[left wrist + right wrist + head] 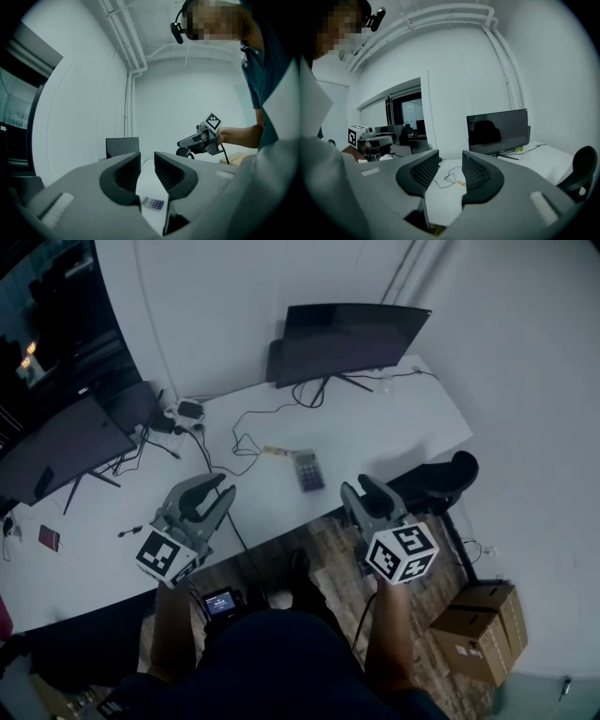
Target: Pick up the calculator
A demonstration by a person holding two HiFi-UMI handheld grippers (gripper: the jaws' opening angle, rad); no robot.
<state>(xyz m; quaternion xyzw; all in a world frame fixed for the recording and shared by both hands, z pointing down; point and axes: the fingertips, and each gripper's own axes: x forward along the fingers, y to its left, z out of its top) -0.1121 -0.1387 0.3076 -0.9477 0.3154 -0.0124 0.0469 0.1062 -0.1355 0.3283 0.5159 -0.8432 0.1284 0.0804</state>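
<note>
approach step: calculator flat on the white table, not yet touched.
lies near the front edge of the table, just beside a small yellow strip and near a thin black cable, with a dark monitor well behind. held short of it on either side: left gripper with jaws apart and nothing between, only the calculator seen far beyond the gap; right gripper also parted and empty. probably next: lower one gripper over the narrow sides of the calculator, close firmly, then lift without tilting.
</note>
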